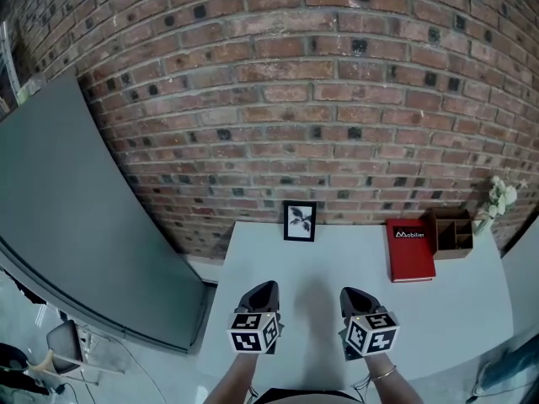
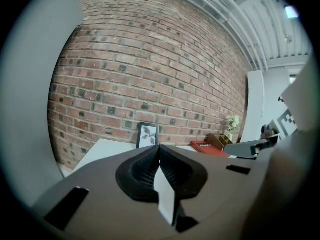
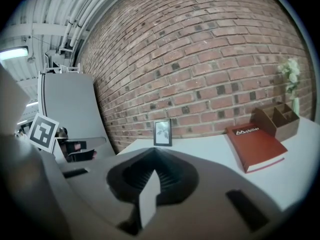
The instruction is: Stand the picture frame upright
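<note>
A brick wall (image 1: 337, 99) backs a white table (image 1: 472, 310). The left gripper (image 1: 266, 288) and right gripper (image 1: 352, 293) both hover over the near edge, jaws pressed together on nothing. At the far edge the picture frame (image 1: 300, 221) stands upright by the bricks: thin black border, white print of a dark leafy sprig

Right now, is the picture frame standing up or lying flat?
Standing up. The picture frame rests on its bottom edge at the back of the table, face forward, close to the brick wall.
</note>
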